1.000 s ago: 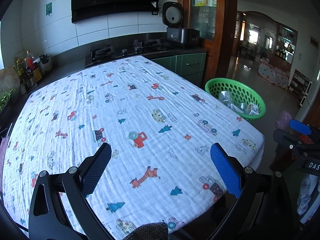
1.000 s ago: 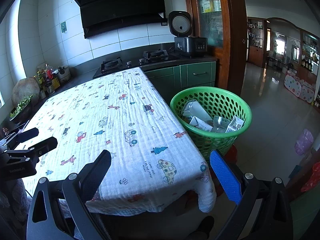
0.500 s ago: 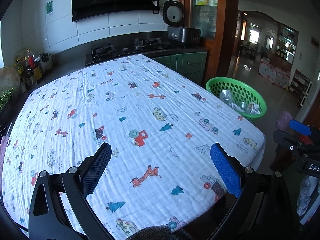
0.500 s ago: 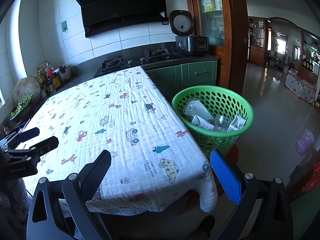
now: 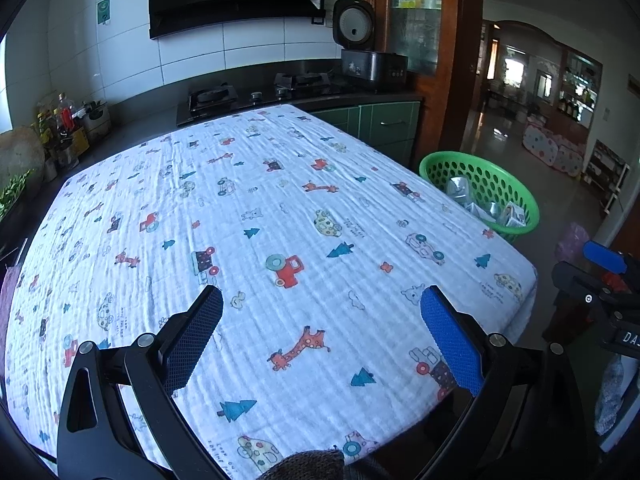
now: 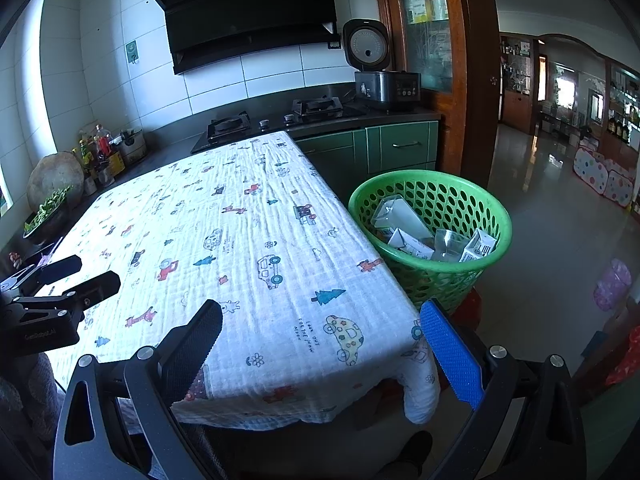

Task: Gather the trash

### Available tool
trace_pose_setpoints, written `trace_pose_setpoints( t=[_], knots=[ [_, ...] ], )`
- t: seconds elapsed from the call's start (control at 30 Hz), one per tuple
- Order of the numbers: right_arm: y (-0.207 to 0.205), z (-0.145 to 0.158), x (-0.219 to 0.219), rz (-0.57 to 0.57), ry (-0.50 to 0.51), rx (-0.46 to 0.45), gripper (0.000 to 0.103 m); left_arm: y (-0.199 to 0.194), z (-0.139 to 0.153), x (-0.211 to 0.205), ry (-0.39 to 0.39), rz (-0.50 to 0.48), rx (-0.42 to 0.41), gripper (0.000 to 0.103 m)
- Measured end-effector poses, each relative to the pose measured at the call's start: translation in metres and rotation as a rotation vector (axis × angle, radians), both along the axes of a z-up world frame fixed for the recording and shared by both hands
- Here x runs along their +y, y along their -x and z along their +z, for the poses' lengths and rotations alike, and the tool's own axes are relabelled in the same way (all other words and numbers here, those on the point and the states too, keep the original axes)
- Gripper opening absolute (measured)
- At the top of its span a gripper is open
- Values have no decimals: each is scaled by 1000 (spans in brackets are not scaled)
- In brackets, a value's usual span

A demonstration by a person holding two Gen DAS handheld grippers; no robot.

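Note:
A green perforated basket stands on the floor off the table's right edge, holding white cartons and a clear plastic cup. In the left wrist view the same basket shows beyond the table's far right side. My left gripper hovers open over the near part of the cartoon-print tablecloth, nothing between its fingers. My right gripper is open above the table's near right corner, also empty. No loose trash shows on the cloth.
A dark counter with a gas hob and a rice cooker runs behind the table. Bottles and a bowl of greens sit at the left. Green cabinets and a wooden door frame stand right; tiled floor opens beyond.
Both views have shifted only slightly, the scene sliding a little right and down. Both grippers stay open and empty.

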State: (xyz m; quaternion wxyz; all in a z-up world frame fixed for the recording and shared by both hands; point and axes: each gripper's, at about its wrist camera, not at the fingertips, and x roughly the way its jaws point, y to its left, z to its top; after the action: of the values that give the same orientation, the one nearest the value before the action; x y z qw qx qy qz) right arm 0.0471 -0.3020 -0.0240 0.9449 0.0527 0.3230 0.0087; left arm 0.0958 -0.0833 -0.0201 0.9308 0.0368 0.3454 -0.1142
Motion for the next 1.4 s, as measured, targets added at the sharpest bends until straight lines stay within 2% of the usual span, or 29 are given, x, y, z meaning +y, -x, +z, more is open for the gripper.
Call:
trace_pose_setpoints(
  t=[1.4],
  knots=[
    [1, -1, 4, 16, -8, 3, 96, -1, -5, 11, 16, 33, 37, 98]
  ],
)
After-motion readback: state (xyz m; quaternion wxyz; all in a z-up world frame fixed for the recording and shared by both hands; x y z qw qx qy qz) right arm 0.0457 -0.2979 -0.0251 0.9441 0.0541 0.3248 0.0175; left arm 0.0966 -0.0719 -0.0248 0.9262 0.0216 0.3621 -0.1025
